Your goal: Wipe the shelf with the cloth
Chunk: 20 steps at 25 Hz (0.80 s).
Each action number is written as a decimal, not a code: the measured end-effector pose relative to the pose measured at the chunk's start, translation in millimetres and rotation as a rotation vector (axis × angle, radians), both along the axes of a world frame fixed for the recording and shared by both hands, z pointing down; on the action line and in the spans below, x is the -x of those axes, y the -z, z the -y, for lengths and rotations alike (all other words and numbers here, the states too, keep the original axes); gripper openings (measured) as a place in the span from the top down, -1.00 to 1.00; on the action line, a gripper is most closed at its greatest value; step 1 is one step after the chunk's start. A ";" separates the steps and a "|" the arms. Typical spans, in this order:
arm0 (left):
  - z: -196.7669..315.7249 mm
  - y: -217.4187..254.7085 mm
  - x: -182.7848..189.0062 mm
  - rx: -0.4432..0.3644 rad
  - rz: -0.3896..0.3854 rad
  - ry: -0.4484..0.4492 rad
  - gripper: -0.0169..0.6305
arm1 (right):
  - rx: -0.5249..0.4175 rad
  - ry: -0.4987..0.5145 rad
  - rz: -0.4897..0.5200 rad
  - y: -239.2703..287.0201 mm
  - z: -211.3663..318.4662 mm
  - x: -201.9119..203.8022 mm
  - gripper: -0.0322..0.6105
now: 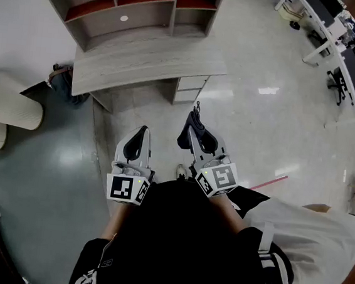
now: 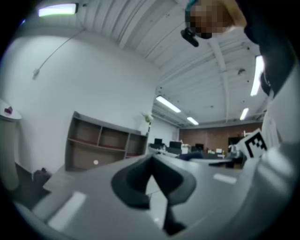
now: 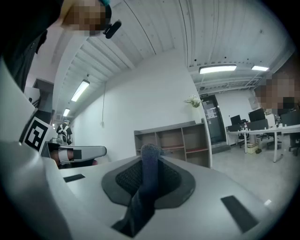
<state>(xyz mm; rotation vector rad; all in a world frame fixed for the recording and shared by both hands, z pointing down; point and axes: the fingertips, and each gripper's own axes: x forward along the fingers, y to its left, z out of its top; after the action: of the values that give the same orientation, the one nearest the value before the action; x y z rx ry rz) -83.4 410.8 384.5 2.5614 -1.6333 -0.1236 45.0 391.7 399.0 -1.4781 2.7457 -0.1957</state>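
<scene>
The grey wooden shelf (image 1: 135, 8) with red-lined compartments stands on a desk (image 1: 148, 59) against the far wall; it also shows as the shelf (image 2: 101, 143) and the shelf (image 3: 173, 143) in the two gripper views. A dark blue-grey cloth (image 3: 149, 178) is pinched upright between the jaws of my right gripper (image 1: 194, 120), which is held up in front of the body, well short of the desk. The cloth (image 1: 196, 116) sticks out past its tips. My left gripper (image 1: 141, 134) hangs beside it, shut, with nothing between its pads (image 2: 136, 180).
A white drawer unit (image 1: 189, 86) sits under the desk. A round white table (image 1: 4, 110) is at the left and a dark bundle (image 1: 62, 83) lies by the desk's left end. Office desks and chairs (image 1: 350, 58) line the right. A red stick (image 1: 269, 182) lies on the floor.
</scene>
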 end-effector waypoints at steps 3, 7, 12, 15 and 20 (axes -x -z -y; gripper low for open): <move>-1.1 -1.7 -4.4 0.006 -0.002 -0.005 0.93 | 0.000 0.003 0.000 1.2 -0.7 -1.8 0.75; 1.4 -2.7 -12.1 0.008 -0.002 -0.013 0.93 | -0.001 0.004 0.002 0.5 1.8 -6.5 0.75; 8.7 -1.5 -27.5 0.007 -0.001 -0.016 0.93 | -0.002 0.011 0.003 1.8 9.5 -18.8 0.75; 14.7 -2.5 -37.2 0.010 -0.001 -0.011 0.93 | 0.006 -0.001 0.031 1.4 18.5 -31.7 0.75; 29.6 -0.9 -57.1 0.008 -0.005 0.007 0.93 | 0.012 0.013 0.045 3.5 38.2 -50.8 0.75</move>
<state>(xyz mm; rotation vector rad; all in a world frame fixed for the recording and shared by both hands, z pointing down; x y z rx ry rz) -26.3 381.2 385.4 2.5475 -1.6382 -0.1237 95.8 353.5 395.5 -1.4413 2.7245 -0.2431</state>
